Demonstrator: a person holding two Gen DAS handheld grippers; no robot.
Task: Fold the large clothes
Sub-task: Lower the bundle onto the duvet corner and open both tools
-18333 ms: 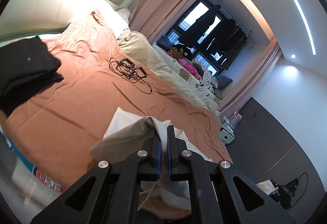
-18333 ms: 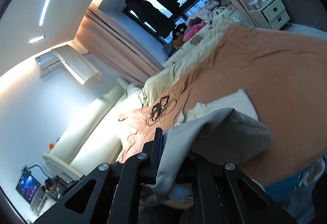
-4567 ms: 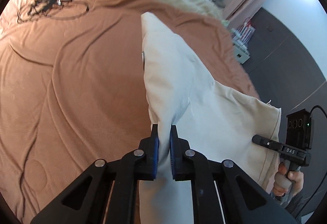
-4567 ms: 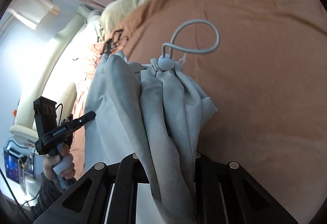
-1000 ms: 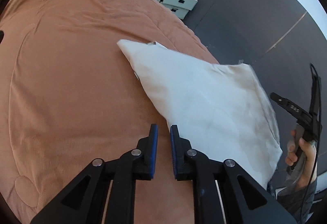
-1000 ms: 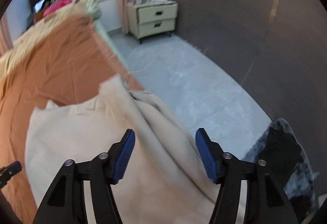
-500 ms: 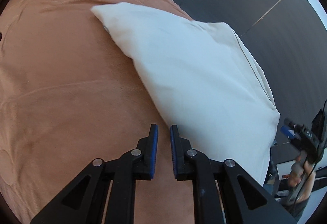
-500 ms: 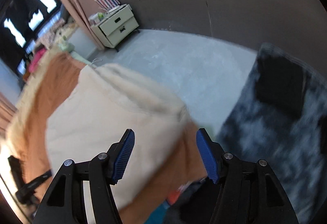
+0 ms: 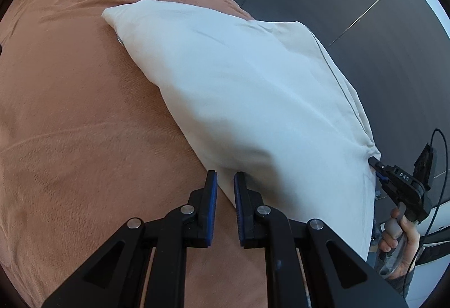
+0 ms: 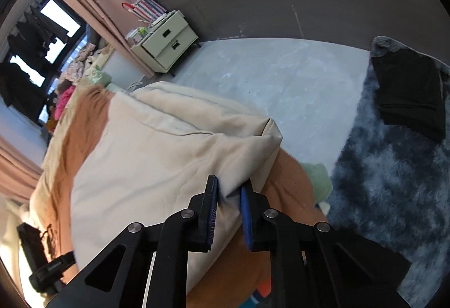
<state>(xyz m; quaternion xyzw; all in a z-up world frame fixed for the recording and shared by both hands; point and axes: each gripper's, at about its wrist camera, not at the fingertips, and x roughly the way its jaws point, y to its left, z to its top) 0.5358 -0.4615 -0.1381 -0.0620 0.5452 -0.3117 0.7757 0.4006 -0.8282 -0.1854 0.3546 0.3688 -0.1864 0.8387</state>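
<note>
A large cream garment [image 9: 253,83] lies spread flat on the orange bed cover [image 9: 84,139], reaching to the bed's edge. My left gripper [image 9: 225,175] hovers just at the garment's near edge, jaws nearly together with no cloth between them. My right gripper [image 10: 228,190] is at the garment's [image 10: 154,161] corner near the bed's edge. Its jaws are closing, and a bunched fold of the cloth sits pinched between the blue pads. In the left wrist view the right gripper [image 9: 378,164] bites that puckered corner, held by a person's hand [image 9: 399,235].
Beyond the bed edge lie a grey floor [image 10: 281,77] and a shaggy grey rug [image 10: 393,195] with a black folded item [image 10: 410,94] on it. A pale two-drawer nightstand [image 10: 166,40] stands by the dark wall. The orange cover [image 10: 287,175] hangs over the bed's corner.
My right gripper has rolled and dropped to the garment's corner, and its wide jaws have closed onto the cloth. My left gripper has slid closer to the garment's near edge.
</note>
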